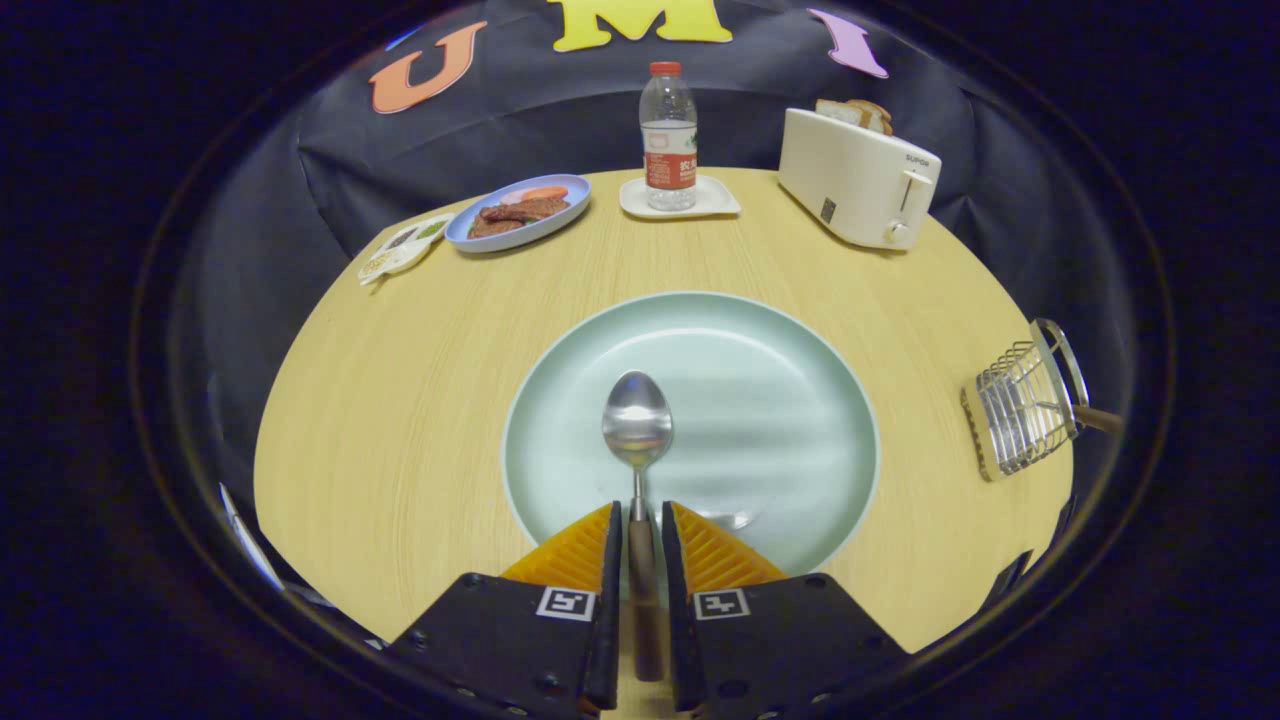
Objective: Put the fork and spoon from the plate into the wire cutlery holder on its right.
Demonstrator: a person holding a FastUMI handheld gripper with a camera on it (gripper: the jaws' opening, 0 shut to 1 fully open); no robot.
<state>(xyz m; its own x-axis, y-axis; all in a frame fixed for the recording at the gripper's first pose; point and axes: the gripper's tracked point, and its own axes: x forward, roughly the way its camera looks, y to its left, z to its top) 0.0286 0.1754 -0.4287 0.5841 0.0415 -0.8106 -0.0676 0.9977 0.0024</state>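
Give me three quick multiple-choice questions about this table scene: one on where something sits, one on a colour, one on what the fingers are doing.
1. Where is the wire cutlery holder?
A. On the plate
B. At the table's edge, right of the plate
C. Behind the toaster

2. What colour is the bottle's cap?
A. Red
B. Blue
C. White

3. What are the fingers doing?
A. Spread wide above the toaster
B. Closed on empty air
C. Closed around the spoon's handle

Answers:
1 B: it stands apart from the plate, to its right.
2 A: the bottle has a red cap.
3 C: the gripper has the spoon handle between its fingers.
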